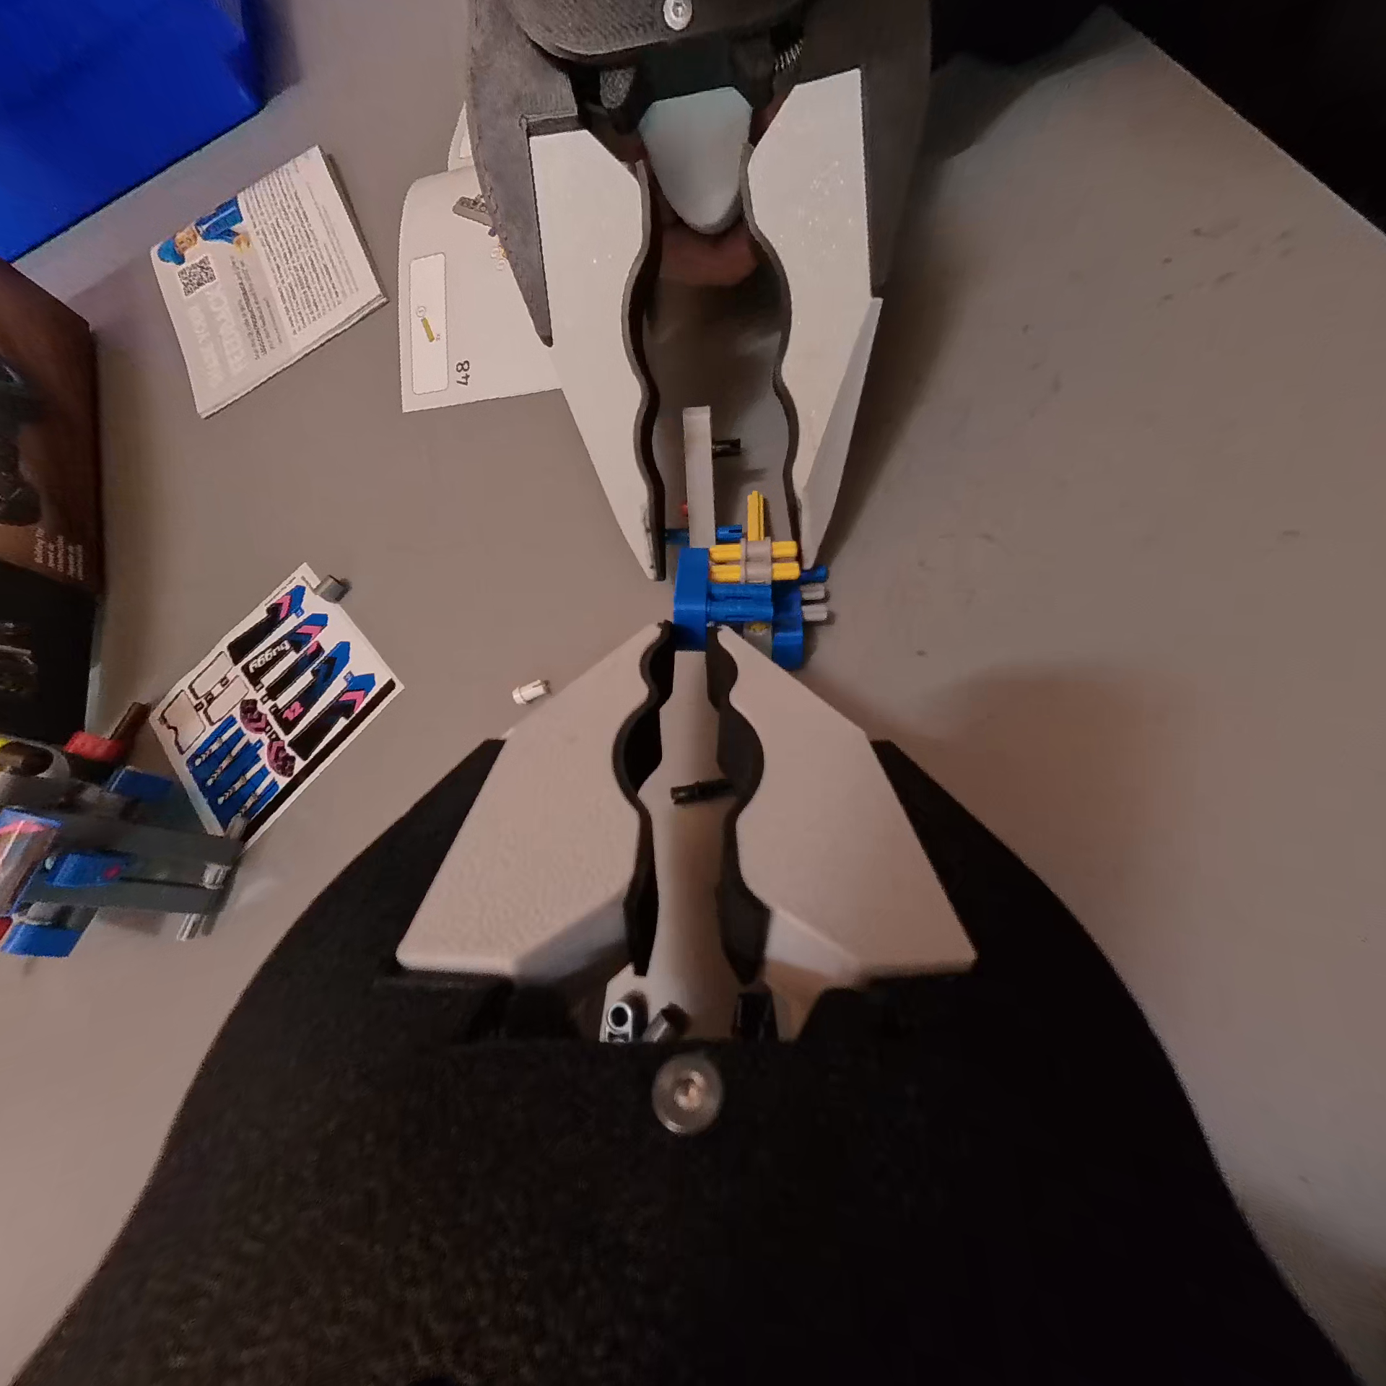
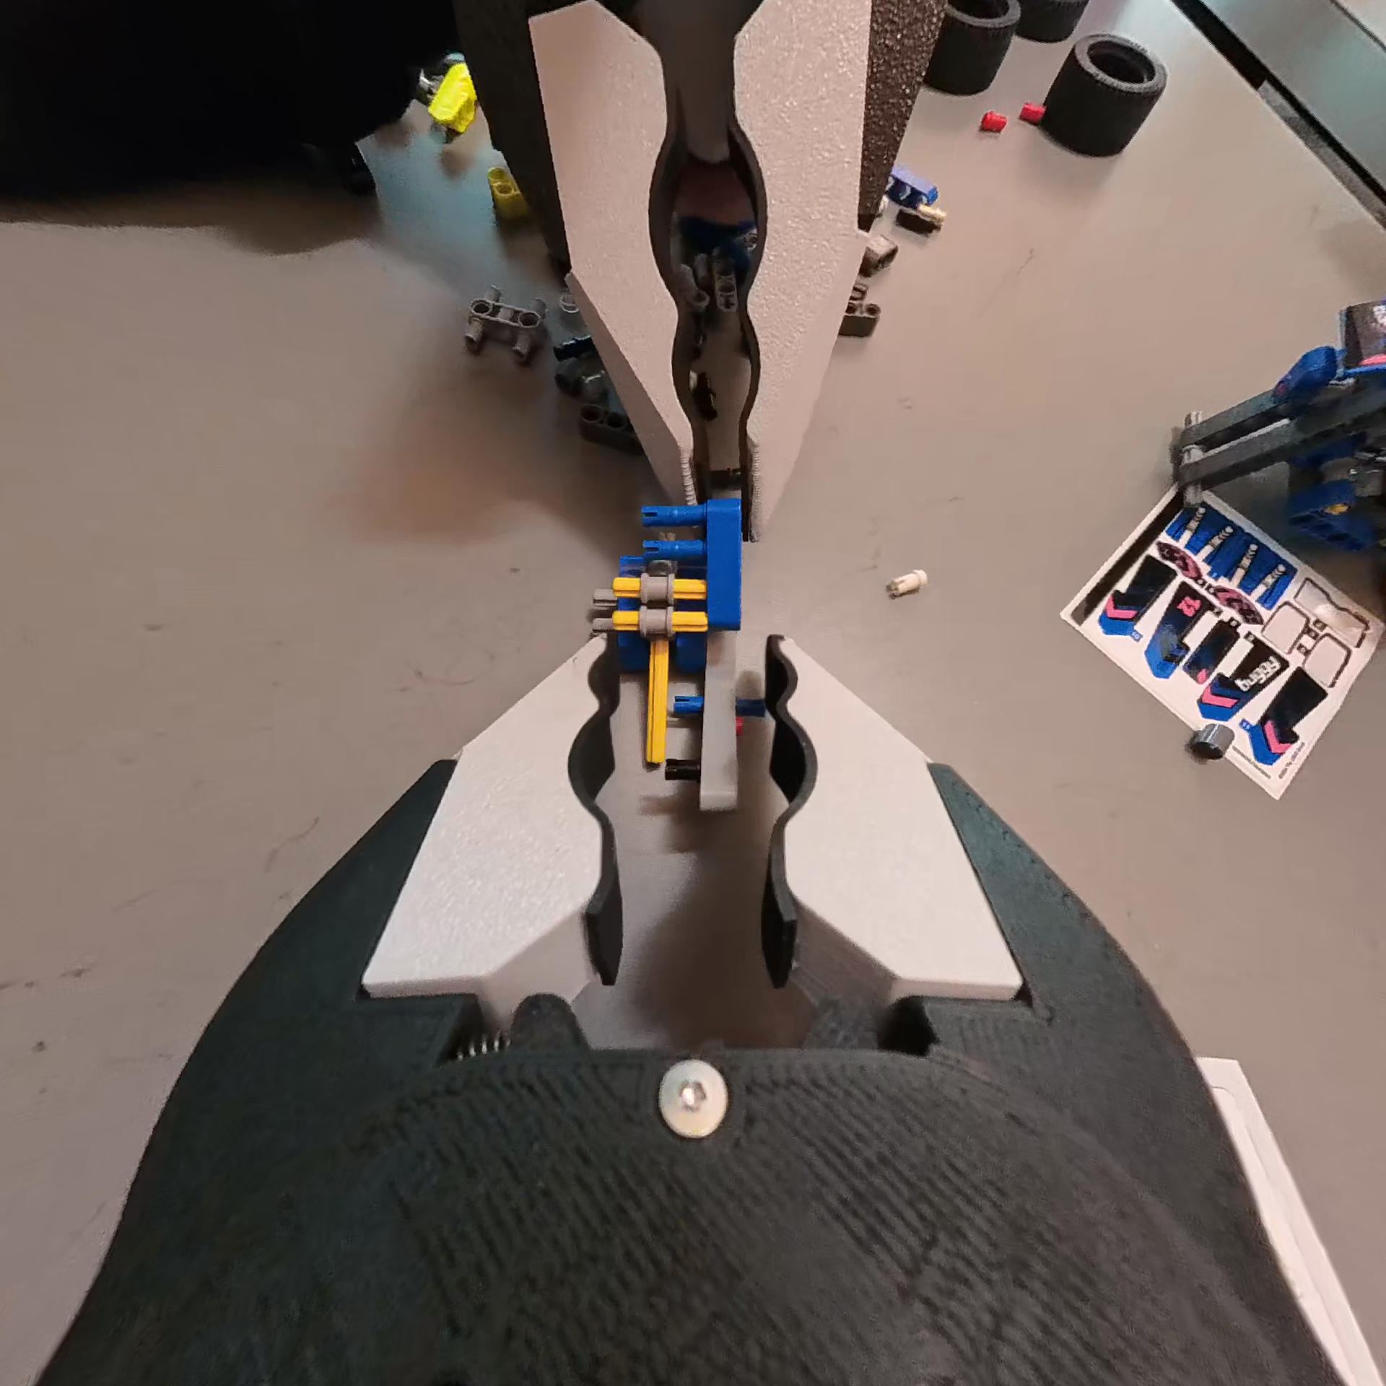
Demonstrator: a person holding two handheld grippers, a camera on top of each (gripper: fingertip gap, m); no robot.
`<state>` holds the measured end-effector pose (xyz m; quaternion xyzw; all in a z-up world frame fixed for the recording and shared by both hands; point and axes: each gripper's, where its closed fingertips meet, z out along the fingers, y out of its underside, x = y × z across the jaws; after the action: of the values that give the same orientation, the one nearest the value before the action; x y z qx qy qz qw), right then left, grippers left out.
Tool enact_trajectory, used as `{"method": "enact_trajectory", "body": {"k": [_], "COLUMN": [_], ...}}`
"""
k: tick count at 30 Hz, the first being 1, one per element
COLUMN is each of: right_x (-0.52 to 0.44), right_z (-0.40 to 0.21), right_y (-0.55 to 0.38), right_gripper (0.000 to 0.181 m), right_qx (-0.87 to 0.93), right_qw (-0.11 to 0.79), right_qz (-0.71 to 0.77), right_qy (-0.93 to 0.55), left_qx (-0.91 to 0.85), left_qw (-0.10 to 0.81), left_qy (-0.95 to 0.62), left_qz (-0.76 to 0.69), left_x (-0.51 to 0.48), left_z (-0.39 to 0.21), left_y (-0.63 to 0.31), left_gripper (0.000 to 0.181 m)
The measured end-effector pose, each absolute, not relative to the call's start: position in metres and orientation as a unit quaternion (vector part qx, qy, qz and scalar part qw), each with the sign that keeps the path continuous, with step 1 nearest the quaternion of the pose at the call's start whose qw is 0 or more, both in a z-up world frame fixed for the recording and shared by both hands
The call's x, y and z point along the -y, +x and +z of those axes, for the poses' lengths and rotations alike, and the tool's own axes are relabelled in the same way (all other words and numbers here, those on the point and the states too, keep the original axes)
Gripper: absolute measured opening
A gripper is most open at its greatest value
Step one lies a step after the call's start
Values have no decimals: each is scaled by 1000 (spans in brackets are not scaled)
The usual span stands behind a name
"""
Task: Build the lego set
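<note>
Left wrist view: the left gripper [image 1: 688, 637] has its two fingers pressed close on the blue edge of a small lego assembly [image 1: 742, 600], pinching it just above the grey table [image 1: 1087, 450]. The assembly is a blue block carrying two yellow cross axles [image 1: 750, 561] side by side, a third yellow axle [image 1: 756, 514] standing out from them, and a long light grey beam [image 1: 697, 472] running away from the camera. Facing it, the right gripper [image 1: 731, 555] comes in from the top, its two fingers spread on either side of the grey beam without clearly touching it. On the table to the left lie one sticker sheet [image 1: 277, 705], one folded leaflet [image 1: 270, 277], one open instruction page [image 1: 450, 315], one small white pin [image 1: 531, 691], one small grey bush [image 1: 331, 587], and a partly built blue and grey vehicle [image 1: 112, 862]. One black pin [image 1: 699, 790] shows between the left fingers.

Right wrist view: the right gripper [image 2: 686, 646] holds its fingers apart around the grey beam [image 2: 718, 735], with gaps on both sides. The left gripper [image 2: 720, 517] pinches the blue block [image 2: 721, 570] from the far end. Two black tyres [image 2: 1102, 94] are fully visible at the upper right, near two red pieces [image 2: 1012, 116]. Two yellow pieces [image 2: 480, 142] and a scatter of grey connectors [image 2: 506, 322] lie at the upper left.
</note>
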<state>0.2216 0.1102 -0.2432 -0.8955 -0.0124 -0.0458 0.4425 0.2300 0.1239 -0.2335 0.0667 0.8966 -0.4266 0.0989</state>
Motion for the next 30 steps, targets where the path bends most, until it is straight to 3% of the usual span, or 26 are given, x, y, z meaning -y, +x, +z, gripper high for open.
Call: {"method": "enact_trajectory", "body": {"k": [8,30], "right_x": [-114,-115], "right_z": [-240,-244], "right_y": [208,213], "right_gripper": [47,44], "right_qx": [29,9], "right_qw": [453,439], "right_qz": [-28,-69], "right_qy": [-891,-896], "left_qx": [-897,-896], "left_qw": [92,90], "left_qy": [52,26], "left_qz": [-429,-435], "left_x": [-124,-125], "left_z": [-231,-232], "left_y": [225,223], "left_gripper": [4,4]}}
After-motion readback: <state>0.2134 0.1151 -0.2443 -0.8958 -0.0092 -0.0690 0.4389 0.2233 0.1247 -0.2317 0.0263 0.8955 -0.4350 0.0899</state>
